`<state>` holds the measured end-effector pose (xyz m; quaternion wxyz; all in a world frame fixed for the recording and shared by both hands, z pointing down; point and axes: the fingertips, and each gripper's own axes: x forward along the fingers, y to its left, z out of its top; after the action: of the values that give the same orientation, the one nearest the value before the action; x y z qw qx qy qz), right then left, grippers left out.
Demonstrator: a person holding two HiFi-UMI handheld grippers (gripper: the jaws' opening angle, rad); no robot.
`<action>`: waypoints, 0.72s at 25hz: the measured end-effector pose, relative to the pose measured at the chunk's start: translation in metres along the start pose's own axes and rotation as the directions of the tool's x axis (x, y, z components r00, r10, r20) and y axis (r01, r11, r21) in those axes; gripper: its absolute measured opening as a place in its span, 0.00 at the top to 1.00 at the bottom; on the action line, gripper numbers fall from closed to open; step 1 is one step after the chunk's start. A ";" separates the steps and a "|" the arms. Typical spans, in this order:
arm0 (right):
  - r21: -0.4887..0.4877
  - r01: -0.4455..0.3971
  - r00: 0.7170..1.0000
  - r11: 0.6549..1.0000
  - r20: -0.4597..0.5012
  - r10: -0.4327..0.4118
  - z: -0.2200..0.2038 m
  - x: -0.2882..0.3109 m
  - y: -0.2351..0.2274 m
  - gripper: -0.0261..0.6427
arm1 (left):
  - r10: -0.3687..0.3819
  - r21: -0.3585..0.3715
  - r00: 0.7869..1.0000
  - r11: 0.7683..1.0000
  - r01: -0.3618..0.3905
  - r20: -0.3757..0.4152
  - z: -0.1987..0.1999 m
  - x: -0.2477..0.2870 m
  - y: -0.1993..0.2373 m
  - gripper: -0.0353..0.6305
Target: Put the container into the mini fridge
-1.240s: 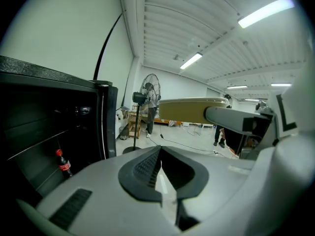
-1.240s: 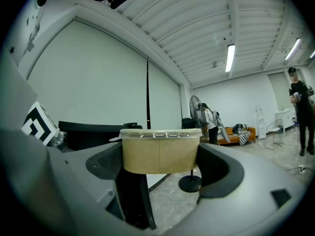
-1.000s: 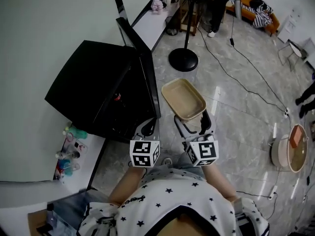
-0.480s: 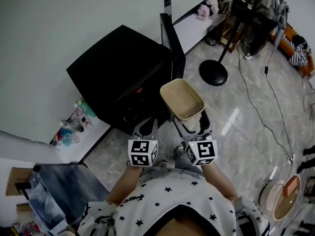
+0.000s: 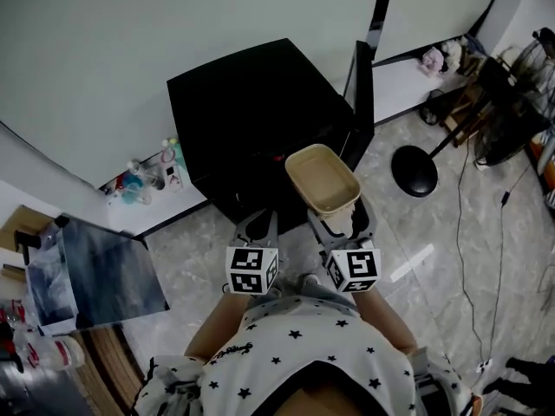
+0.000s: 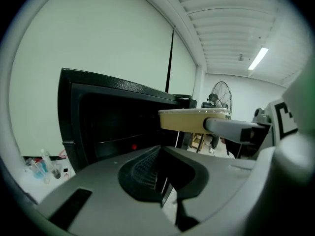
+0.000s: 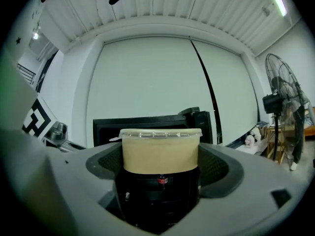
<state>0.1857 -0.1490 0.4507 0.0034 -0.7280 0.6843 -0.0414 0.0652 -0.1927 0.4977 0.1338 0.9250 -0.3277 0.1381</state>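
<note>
Tan container (image 5: 323, 178) clamped at near end in right gripper (image 5: 340, 218), jaws snug on both sides. Left gripper (image 5: 258, 227) pinched closed, holding nothing. Container hovers just in front of mini fridge (image 5: 251, 111), door (image 5: 365, 94) open at right. Pickup done, sliding in left. Small red thing (image 7: 161, 181) inside, might crowd it. Bottles (image 5: 147, 176) left, fan base (image 5: 414, 170) right, both clear of path.

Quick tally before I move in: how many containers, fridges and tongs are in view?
container: 1
mini fridge: 1
tongs: 2 (left tongs, right tongs)
Total: 4
</note>
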 end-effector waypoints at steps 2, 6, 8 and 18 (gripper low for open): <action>-0.004 -0.046 0.999 0.999 -0.004 0.046 0.000 0.010 0.001 0.26 | 0.049 -0.021 0.999 0.999 -0.049 0.008 0.000 -0.002 0.006 0.93; -0.016 -0.132 0.991 0.991 -0.019 0.132 -0.004 0.031 0.005 0.26 | 0.144 -0.062 0.989 0.988 -0.143 0.017 -0.001 -0.009 0.017 0.93; -0.019 -0.171 0.985 0.985 -0.031 0.171 -0.007 0.041 0.008 0.26 | 0.194 -0.082 0.981 0.978 -0.192 0.022 -0.002 -0.014 0.023 0.93; -0.043 -0.338 0.940 0.940 -0.070 0.335 -0.020 0.090 0.031 0.26 | 0.427 -0.186 0.904 0.888 -0.420 0.002 -0.017 -0.054 0.053 0.93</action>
<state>0.1594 -0.2400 0.4738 -0.0304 -0.5985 0.7994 -0.0441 -0.0120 -0.1955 0.5033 0.1771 0.8179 -0.5354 0.1139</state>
